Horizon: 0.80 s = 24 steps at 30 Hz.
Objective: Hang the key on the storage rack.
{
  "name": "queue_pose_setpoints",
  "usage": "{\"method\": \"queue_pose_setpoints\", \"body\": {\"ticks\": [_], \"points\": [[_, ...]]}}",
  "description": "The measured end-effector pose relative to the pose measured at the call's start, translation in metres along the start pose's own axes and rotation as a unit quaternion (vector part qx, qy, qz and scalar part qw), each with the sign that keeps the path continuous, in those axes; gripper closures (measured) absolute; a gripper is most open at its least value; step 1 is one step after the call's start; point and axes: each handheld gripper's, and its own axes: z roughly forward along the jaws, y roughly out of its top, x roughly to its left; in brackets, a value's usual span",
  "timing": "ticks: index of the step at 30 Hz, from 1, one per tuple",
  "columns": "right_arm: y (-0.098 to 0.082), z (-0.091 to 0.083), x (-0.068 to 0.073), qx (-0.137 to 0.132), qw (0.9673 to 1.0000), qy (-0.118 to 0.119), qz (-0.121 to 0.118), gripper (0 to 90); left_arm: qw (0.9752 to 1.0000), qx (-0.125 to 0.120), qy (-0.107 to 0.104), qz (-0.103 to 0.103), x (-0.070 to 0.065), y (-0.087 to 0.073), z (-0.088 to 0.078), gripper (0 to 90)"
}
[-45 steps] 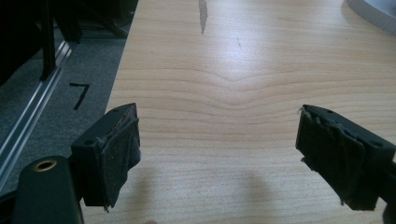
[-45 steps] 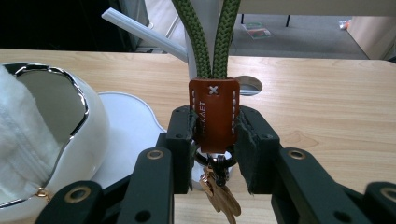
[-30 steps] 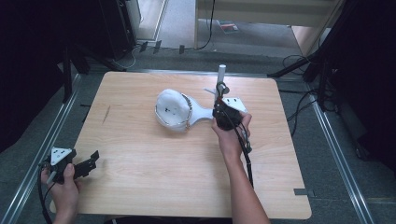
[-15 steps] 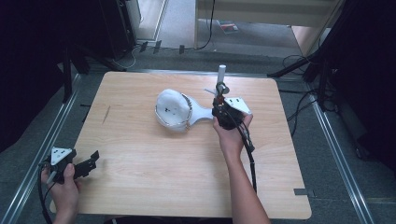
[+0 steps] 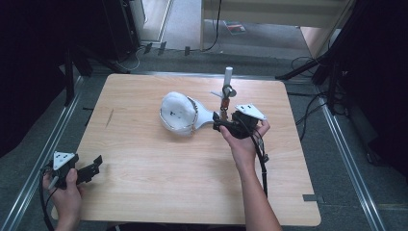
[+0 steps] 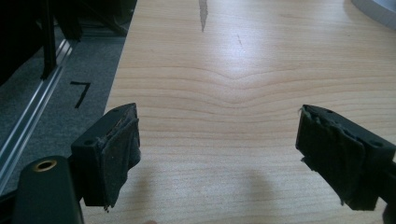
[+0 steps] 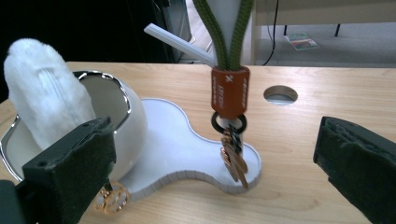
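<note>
Orange-tagged key lanyard (image 7: 229, 93) hung just ahead of the right hand-held gripper (image 7: 215, 168), between its jaws, which had just been opening and stood spread, untouching; the right hand (image 5: 243, 139) reached across the surface (image 5: 159, 178).

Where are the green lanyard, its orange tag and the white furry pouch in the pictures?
green lanyard (image 7: 224, 28), right gripper view, on the doubled cord above the tag.
orange tag (image 7: 229, 91), right gripper view, on its front face.
white furry pouch (image 5: 177, 113), high view, on its rounded top.
</note>
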Motion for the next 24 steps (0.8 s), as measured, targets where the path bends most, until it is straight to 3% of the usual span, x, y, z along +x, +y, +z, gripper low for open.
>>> {"method": "queue_pose_setpoints", "body": {"ticks": [11, 24], "points": [[-0.024, -0.024, -0.017, 0.018, 0.9997, -0.012, -0.009, 0.0, 1.0000, 0.000, -0.003, -0.002, 0.001, 0.000, -0.001, 14.5], [-0.054, -0.058, -0.048, 0.014, 0.9994, -0.030, -0.004, 0.0, 1.0000, 0.001, -0.002, -0.001, 0.000, 0.000, 0.000, 14.5]]}}
